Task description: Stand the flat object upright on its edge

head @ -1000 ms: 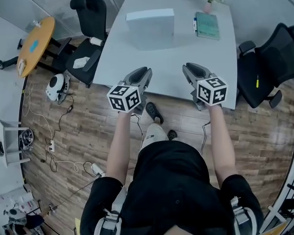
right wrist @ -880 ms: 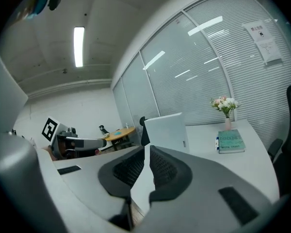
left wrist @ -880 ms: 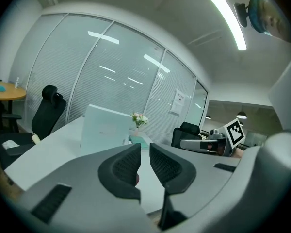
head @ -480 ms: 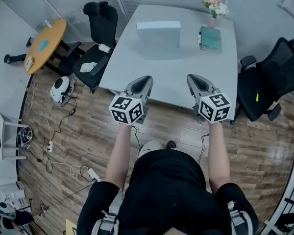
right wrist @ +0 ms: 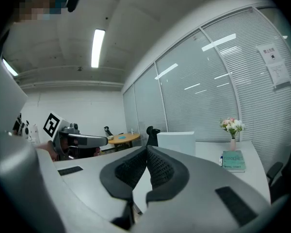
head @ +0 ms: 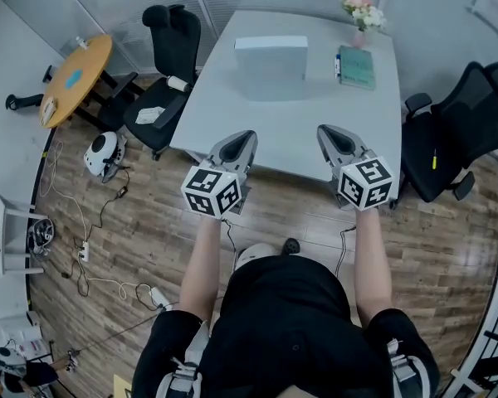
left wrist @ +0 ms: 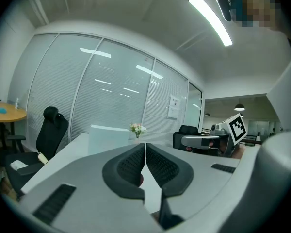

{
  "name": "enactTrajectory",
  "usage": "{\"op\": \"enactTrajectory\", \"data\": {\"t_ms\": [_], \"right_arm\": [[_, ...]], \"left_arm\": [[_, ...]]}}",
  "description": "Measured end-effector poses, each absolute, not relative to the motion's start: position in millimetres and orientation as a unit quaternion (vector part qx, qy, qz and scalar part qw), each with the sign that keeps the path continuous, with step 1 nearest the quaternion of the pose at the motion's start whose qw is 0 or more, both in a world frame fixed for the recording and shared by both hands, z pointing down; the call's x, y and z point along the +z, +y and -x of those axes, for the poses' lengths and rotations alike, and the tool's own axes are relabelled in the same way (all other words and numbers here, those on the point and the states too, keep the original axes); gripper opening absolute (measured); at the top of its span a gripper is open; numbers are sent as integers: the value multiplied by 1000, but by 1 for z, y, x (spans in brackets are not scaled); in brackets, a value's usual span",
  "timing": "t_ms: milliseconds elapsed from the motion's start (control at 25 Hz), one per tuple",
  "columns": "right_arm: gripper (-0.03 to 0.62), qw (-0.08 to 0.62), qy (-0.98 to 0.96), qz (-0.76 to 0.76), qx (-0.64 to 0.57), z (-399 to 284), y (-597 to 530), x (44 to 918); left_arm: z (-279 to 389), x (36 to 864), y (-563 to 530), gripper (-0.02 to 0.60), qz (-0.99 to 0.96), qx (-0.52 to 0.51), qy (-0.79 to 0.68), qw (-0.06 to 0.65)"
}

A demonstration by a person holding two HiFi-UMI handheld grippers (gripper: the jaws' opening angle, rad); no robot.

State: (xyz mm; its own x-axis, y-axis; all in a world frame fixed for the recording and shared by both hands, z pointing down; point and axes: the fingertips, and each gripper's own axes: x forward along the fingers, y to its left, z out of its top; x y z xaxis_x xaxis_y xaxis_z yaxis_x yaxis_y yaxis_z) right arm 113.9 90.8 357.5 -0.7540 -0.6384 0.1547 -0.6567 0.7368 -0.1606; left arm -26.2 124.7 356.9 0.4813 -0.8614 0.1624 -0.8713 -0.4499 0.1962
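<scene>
Left gripper [head: 242,139] and right gripper [head: 330,135] hover at the counter's [head: 232,114] near edge, jaws just closed on nothing; the white box [head: 271,56] stands upright at the far middle; best keep clear of it.

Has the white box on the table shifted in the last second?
No. The white box still stands upright on the table, with the same gap to the green book on its right. Only the head view's framing changed.

Ceiling strips [left wrist: 211,19] give bright, even light; all views sharp, fisheye-bent, gripper views dark-cornered.
</scene>
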Motion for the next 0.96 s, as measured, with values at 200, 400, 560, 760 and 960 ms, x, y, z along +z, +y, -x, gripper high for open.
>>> {"op": "enactTrajectory", "data": {"t_ms": [200,400,560,760,960], "right_arm": [[15,38,-929,-353,107,-111,94,356],[15,38,-928,-355,107,-110,96,356],[15,43,-927,-358,103,-111,95,359],[15,45,-926,-362,95,-114,92,359],[15,53,-927,-359,98,-115,90,364]], "left_arm": [[32,356,127,29,-850,16,-511,128],[37,356,129,29,-847,16,-516,126],[38,358,128,29,-846,15,-518,127],[36,362,125,29,-844,19,-521,128],[37,363,125,29,-842,19,-523,130]]}}
